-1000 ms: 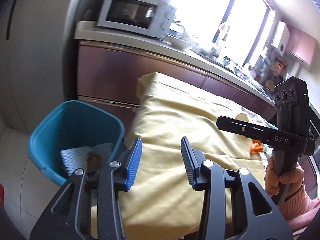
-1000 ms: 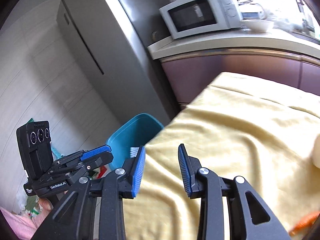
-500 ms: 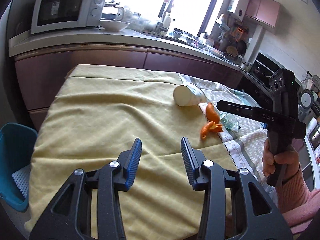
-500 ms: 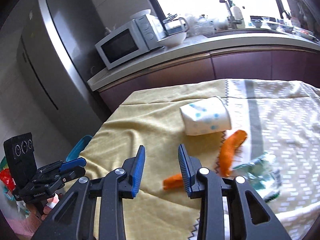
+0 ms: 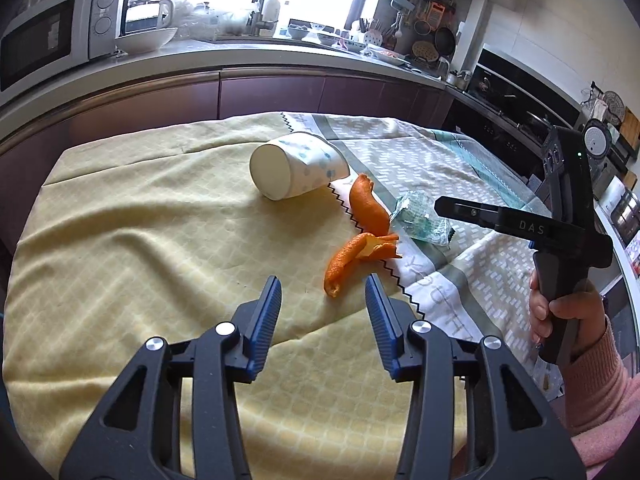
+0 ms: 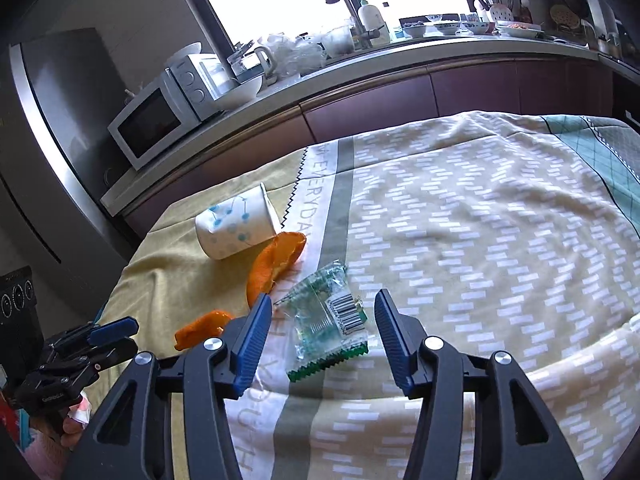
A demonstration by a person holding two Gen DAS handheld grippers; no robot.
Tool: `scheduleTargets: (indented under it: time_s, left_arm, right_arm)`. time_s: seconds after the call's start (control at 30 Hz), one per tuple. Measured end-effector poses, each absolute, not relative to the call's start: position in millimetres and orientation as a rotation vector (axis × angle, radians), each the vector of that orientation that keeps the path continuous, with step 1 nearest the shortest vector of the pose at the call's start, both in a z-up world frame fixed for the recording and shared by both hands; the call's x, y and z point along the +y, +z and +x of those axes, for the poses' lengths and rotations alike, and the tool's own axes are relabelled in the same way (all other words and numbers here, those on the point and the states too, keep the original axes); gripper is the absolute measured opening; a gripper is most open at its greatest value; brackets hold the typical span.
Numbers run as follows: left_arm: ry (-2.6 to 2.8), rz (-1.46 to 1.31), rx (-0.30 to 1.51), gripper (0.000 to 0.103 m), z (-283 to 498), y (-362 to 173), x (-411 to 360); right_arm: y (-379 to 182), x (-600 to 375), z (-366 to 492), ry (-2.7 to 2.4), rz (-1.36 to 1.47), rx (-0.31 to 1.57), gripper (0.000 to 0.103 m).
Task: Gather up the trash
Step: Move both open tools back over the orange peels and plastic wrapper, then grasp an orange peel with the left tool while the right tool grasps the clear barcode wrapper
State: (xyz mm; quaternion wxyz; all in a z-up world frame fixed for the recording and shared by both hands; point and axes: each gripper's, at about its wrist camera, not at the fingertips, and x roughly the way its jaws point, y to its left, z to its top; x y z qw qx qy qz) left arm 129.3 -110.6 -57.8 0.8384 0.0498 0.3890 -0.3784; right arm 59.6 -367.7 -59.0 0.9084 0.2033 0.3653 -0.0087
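A white paper cup (image 5: 294, 170) with blue dots lies on its side on the clothed table; it also shows in the right wrist view (image 6: 235, 232). Two orange peels lie near it: a far one (image 5: 368, 206) (image 6: 276, 266) and a near one (image 5: 354, 256) (image 6: 202, 326). A clear green wrapper (image 5: 420, 220) (image 6: 328, 320) lies to their right. My left gripper (image 5: 324, 300) is open and empty, just short of the near peel. My right gripper (image 6: 322, 318) is open and empty, its jaws on either side of the wrapper, above it.
The table wears a yellow cloth (image 5: 140, 248) and a patterned cloth (image 6: 480, 220). Behind runs a counter (image 5: 240, 52) with a microwave (image 6: 156, 120), a bowl and a kettle. A fridge (image 6: 52, 128) stands at the left. The right gripper body (image 5: 560, 232) hovers over the table's right side.
Both grippers have swung right, from the blue bin beside the table to the trash on the table. Both stayed open; the right one now hangs over the wrapper.
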Motion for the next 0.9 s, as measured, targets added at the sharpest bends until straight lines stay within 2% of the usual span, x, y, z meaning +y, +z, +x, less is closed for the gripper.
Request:
scheduleTargets:
  time_s: [0.33,0.5,0.67,0.9]
  left_arm:
    - [-0.786,0.164,0.906,0.042,145,-82,-144]
    - [-0.792,0.151,0.928,0.028,151,-86,-147]
    - [-0.794,0.137,0.934,0.015,152,-87,-150]
    - [-0.796,0.146,0.932,0.016,149,-87,-152]
  right_arm:
    - [-70,-365,61,0.005,0.402,0.796,0.054]
    - [-72,-365,61,0.011,0.403,0.811,0.039]
    - [-71,-367,54,0.005,0.408,0.8,0.034]
    - [-68,-371,48,0.008,0.433,0.787,0.034]
